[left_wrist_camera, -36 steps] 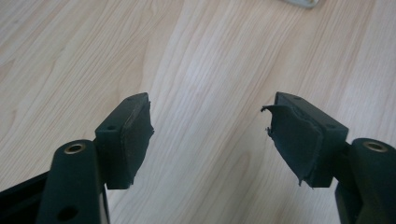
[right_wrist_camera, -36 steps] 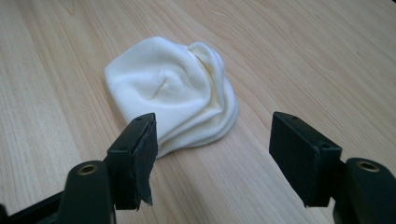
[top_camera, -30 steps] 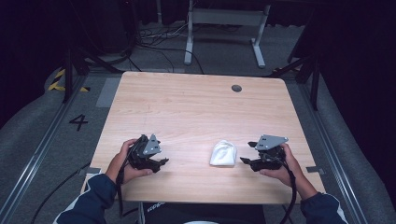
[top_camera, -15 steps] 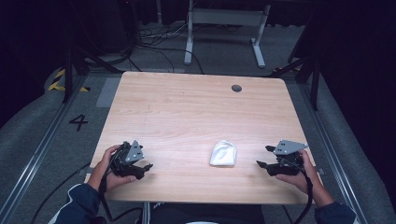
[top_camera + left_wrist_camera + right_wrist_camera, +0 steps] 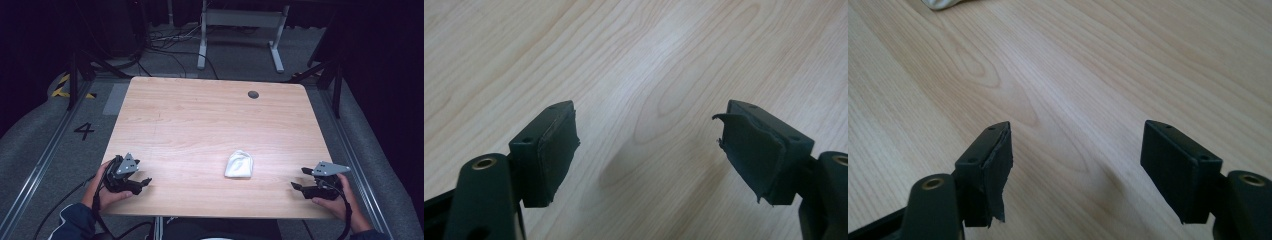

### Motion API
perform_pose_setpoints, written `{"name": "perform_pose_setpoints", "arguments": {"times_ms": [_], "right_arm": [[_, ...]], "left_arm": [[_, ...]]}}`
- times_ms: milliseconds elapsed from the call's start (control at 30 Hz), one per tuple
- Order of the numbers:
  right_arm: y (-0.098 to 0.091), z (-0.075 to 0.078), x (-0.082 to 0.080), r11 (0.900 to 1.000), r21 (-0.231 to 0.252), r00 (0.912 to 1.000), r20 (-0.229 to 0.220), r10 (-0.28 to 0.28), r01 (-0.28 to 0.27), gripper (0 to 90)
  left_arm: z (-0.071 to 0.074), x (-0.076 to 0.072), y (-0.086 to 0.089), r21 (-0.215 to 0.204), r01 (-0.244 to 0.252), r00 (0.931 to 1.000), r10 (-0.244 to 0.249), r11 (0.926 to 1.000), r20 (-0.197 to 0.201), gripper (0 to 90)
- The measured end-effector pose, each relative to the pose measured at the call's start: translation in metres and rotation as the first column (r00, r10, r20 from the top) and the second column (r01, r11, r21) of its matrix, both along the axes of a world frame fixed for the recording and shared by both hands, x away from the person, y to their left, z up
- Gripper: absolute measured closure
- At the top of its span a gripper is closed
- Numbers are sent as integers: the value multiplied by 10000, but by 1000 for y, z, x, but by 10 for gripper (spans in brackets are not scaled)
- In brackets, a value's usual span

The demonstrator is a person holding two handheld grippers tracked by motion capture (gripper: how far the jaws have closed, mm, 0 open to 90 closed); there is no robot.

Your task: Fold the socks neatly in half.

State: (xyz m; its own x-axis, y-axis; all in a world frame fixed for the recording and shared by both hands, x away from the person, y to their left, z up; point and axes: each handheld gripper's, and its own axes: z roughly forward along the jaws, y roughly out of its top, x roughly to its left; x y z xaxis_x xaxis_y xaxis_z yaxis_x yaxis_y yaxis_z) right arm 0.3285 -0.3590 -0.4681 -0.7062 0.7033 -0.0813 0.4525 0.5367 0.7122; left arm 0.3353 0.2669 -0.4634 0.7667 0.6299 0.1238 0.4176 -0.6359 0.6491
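A small crumpled white cloth [image 5: 239,164] lies on the light wooden table [image 5: 200,115], right of centre near the front; its edge shows at the top left of the right gripper view [image 5: 940,4]. My left gripper [image 5: 142,182] rests low at the front left corner, well left of the cloth. Its jaws [image 5: 646,112] are open, have just been opening, and hold nothing. At the front right edge my right gripper [image 5: 299,179] points toward the cloth. It is open [image 5: 1077,127], its jaws have just widened, and only bare wood lies between them.
A round cable grommet [image 5: 253,94] sits near the table's far right. Beyond the table stand a metal frame [image 5: 240,30] and loose cables on the grey floor. A "4" [image 5: 84,131] is marked on the floor at the left.
Both hands have drawn apart and back toward the table's front corners, away from the cloth, and sunk lower. The cloth has stayed where it was.
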Motion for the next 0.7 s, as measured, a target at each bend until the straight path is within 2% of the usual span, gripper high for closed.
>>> {"name": "perform_pose_setpoints", "arguments": {"times_ms": [167,233,267,333,400,700], "right_arm": [[-19,-8,-7,9972,439,9980,-218,-595,604,285],[-25,-11,-9,9927,685,9949,-267,-972,988,284],[-25,-11,-9,9927,685,9949,-267,-972,988,284],[-30,-16,-11,9899,774,9925,-352,-1167,1191,266],[-35,-19,-13,9861,1036,9914,-291,-1272,1296,263],[-37,-19,-14,9846,1051,9901,-303,-1374,1398,252]], "left_arm": [[-9,-2,13,-728,-437,9981,405,9964,-460,223],[-12,-2,15,-824,-540,9973,497,9951,-540,221],[-14,-2,17,-836,-556,9969,506,9949,-611,221],[-18,-4,22,-1318,-815,9945,718,9879,-767,209],[-18,-4,25,-1223,-948,9940,872,9880,-662,213],[-18,-4,24,-1178,-1041,9930,965,9876,-686,201]]}}
